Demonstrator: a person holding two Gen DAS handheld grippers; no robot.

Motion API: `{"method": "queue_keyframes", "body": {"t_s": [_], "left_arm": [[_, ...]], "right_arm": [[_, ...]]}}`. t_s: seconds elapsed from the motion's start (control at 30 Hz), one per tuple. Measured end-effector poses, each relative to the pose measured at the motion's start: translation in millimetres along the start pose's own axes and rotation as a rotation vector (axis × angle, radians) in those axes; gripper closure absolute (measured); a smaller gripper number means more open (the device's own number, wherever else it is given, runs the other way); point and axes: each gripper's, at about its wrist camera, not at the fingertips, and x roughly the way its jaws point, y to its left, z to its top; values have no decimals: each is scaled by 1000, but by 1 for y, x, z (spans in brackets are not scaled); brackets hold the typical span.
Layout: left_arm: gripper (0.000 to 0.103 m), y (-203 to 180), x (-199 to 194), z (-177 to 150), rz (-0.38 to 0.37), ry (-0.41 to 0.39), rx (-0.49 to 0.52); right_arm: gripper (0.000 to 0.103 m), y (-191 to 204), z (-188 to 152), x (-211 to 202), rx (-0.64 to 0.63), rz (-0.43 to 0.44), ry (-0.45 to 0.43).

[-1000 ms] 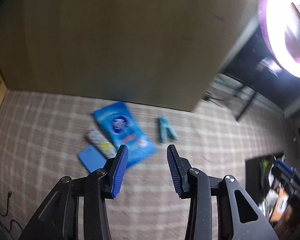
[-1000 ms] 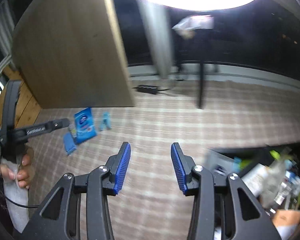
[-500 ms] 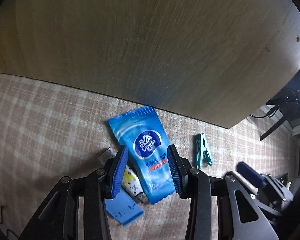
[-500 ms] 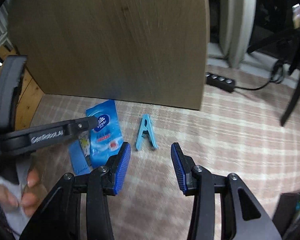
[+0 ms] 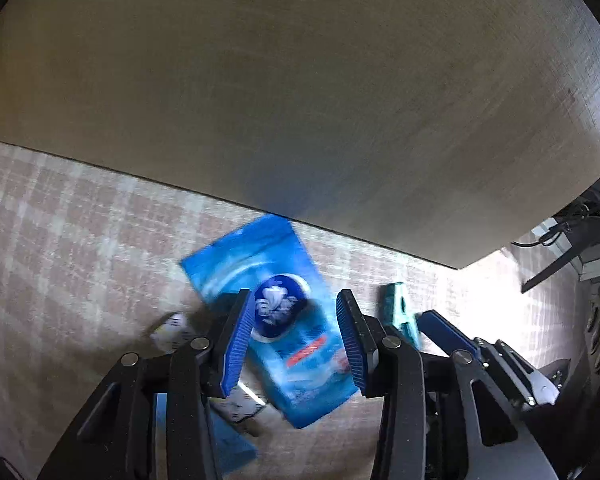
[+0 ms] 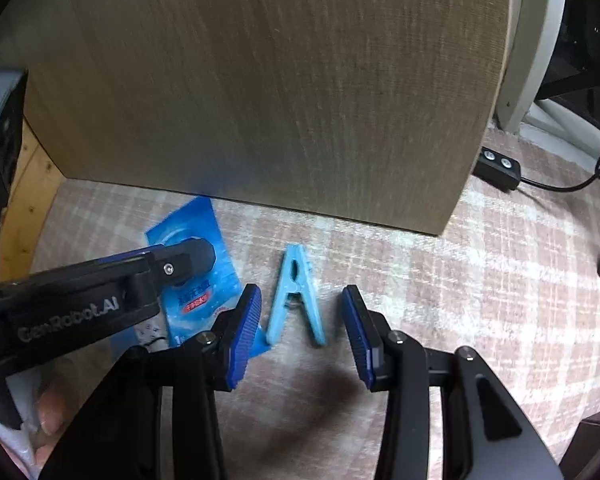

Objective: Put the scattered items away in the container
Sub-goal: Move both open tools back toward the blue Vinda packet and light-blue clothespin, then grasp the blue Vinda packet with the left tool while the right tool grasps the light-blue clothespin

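Observation:
A blue tissue pack (image 5: 276,312) lies on the checked cloth by the wooden panel. My left gripper (image 5: 296,300) is open, its jaws on either side of the pack, just above it. A light blue clothes peg (image 6: 296,292) lies to the pack's right; it also shows in the left wrist view (image 5: 398,308). My right gripper (image 6: 302,296) is open with the peg between its jaws. The pack also shows in the right wrist view (image 6: 192,240), partly under the left gripper. A small white packet (image 5: 172,326) and a flat blue card (image 5: 232,444) lie beside the pack.
A tall wooden panel (image 6: 260,80) stands right behind the items. A black power strip (image 6: 498,168) with its cable lies on the cloth at the right. A wooden floor edge (image 6: 28,184) shows at the left.
Both grippers have moved down and forward toward the items. The left one now straddles the tissue pack and the right one straddles the peg. Both stay open.

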Motion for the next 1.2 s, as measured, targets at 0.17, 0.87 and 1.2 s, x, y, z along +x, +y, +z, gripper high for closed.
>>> {"method": "queue_keyframes", "body": {"t_s": [0.17, 0.87, 1.2], "left_arm": [[50, -20, 6, -8, 24, 5, 35], [101, -33, 7, -32, 41, 30, 63], [38, -38, 5, -44, 133, 53, -40]], "right_arm": [[74, -6, -4, -4, -34, -52, 8], [76, -50, -14, -41, 127, 2, -16], [76, -66, -18, -60, 94, 6, -29]]}}
